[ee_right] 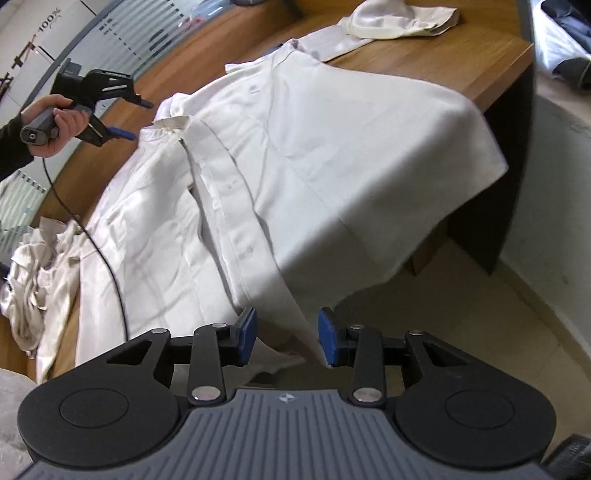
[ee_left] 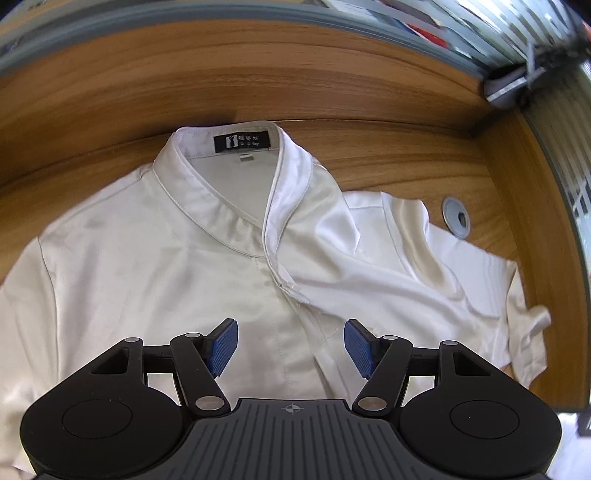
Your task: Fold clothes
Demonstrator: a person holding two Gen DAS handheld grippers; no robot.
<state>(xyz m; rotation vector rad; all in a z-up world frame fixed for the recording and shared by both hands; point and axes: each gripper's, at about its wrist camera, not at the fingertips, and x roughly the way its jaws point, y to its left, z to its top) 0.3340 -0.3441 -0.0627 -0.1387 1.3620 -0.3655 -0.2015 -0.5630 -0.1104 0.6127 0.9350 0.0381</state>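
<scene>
Shirt [ee_left: 155, 266] is laid out face up on the wooden desk [ee_left: 258, 85], collar toward the far edge, black neck label [ee_left: 242, 141] showing, front placket roughly closed. From the right wrist view the hem side drapes over the near desk edge and hangs toward the floor. No fold made yet as far as I can see: body is flat and full width, the one sleeve [ee_left: 517, 314] in view is spread out to the side, other sleeve out of frame. Looks like layout stage only, so all folds are pending: sleeves in, sides in, hem up. Left gripper [ee_left: 291, 349] hovers over the chest just below the collar, jaws well apart, nothing between them. Right gripper [ee_right: 288, 338] sits at the hanging hem corner, jaws apart; the cloth edge runs between the pads and brushes the right one, but it isn't pinched. More crumpled cream garments [ee_right: 33, 288] piled at the left of the desk, plus another [ee_right: 399, 18] at the far end, so more items are queued after this one.
</scene>
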